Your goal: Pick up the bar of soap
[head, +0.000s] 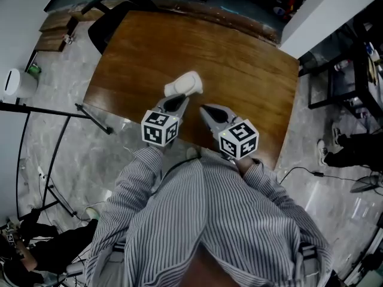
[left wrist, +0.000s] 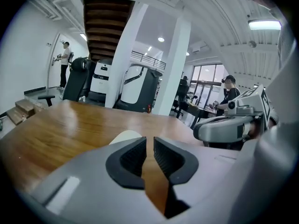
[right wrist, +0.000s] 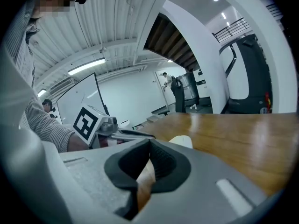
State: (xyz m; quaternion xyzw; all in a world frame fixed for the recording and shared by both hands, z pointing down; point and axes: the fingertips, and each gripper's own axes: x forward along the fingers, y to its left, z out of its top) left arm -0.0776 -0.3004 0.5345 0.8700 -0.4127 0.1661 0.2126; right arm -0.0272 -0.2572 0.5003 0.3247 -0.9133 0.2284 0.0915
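— Where was the bar of soap (head: 184, 84)?
— On the desk (head: 251, 70), just beyond the left tongs (head: 177, 102), slightly spread, empty; right tongs (head: 206, 110) pressed together. Looked stiff, slippery: best pinched across its long sides

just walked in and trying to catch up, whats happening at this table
A person in a striped shirt stands over a wooden table, holding a gripper in each hand. A pale bar of soap lies on the table, not yet picked up. The left claw sits just short of the soap, its jaws a narrow gap apart with nothing between them. The right claw is beside it, shut and empty.
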